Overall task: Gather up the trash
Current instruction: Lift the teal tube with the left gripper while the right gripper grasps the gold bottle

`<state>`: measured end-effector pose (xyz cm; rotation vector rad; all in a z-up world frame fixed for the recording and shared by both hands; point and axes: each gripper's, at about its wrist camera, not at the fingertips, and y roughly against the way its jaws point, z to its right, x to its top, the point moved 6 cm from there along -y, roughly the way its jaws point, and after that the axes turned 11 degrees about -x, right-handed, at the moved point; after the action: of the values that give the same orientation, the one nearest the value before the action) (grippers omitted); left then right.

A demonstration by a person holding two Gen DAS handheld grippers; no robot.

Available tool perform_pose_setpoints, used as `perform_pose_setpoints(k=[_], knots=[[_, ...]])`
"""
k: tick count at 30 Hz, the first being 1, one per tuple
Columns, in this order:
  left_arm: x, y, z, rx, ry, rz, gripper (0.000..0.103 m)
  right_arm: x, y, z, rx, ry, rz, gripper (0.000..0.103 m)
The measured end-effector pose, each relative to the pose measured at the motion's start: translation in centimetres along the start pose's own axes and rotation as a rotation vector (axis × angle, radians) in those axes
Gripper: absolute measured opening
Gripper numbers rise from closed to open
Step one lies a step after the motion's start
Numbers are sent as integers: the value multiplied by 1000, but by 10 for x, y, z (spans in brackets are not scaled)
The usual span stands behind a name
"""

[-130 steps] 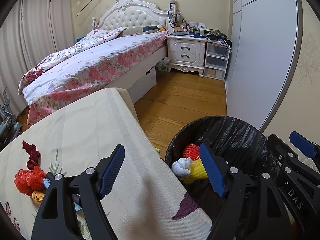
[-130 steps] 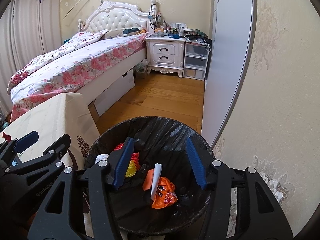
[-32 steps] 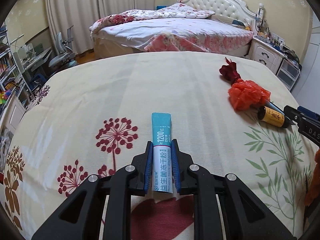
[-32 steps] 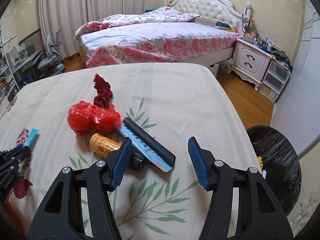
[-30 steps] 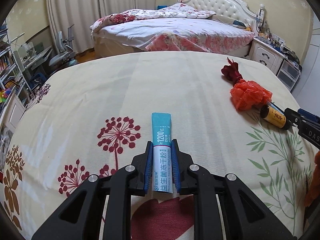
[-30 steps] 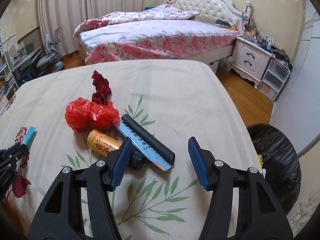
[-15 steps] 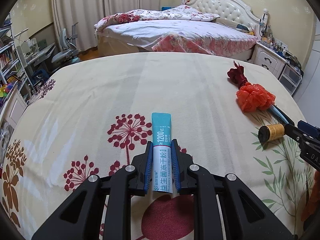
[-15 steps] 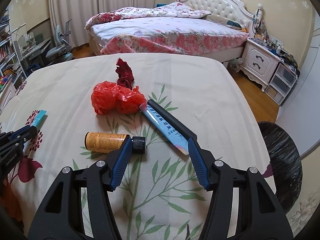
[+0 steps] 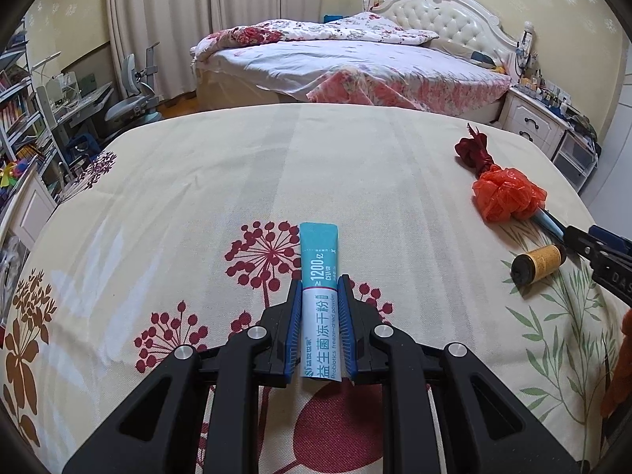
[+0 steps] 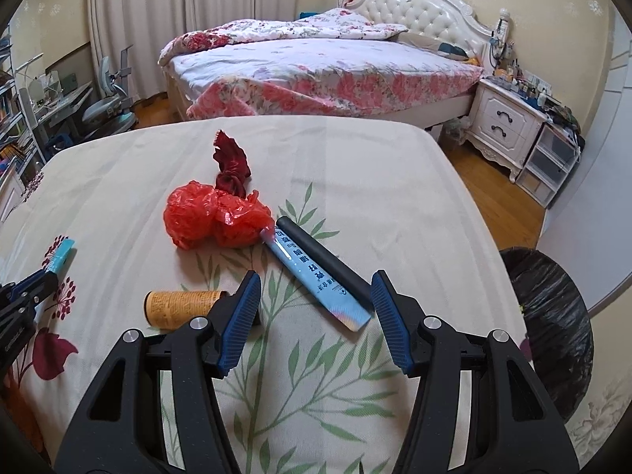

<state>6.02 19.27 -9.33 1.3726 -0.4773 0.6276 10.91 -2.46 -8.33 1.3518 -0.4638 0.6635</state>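
Note:
My left gripper (image 9: pixel 319 288) is shut on a teal and white powder sachet (image 9: pixel 319 276) and holds it over the patterned tablecloth (image 9: pixel 276 166). My right gripper (image 10: pixel 314 284) is open above the table. Between and just beyond its fingers lie a blue sachet (image 10: pixel 316 276) and a black tube (image 10: pixel 328 260). An orange bottle with a black cap (image 10: pixel 181 308) lies by its left finger. A crumpled red plastic bag (image 10: pixel 213 219) and a dark red wrapper (image 10: pixel 231 162) lie further off. The black-lined trash bin (image 10: pixel 553 304) stands past the table's right edge.
A bed with a floral cover (image 10: pixel 324 63) stands beyond the table. A white nightstand (image 10: pixel 509 118) and drawer unit are at the right. A desk, chair and shelves (image 9: pixel 59 110) are at the left. Something orange (image 9: pixel 620 355) sits at the left view's right edge.
Since the bin, both grippers have come over the table and the left has shut on the sachet. In the last second the right gripper has moved in over the bottle and blue sachet.

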Motion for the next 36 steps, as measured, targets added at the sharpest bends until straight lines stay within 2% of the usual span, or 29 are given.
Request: perform_pose_setpoints(k=[10,16,21,27,29,36], knots=[[0,0,-2,-4,14,0,19,-24,10,-9,28,44,-36,57],[1,4,-6,18,5,11,19,-13,25,-12,54,17,12,57],[0,6,-15,29,18,14,19,-6,28,-33,112,52,24,57],[0,7,-19,29,29,18,19,-6,12,-52,136,90,-14,43],[0,7,-19,29,30,19,19,-7,7,-54,139,95,-31,33],[0,7,-19,30,27,20,19,-14,5,-57,143,117,-50,23]])
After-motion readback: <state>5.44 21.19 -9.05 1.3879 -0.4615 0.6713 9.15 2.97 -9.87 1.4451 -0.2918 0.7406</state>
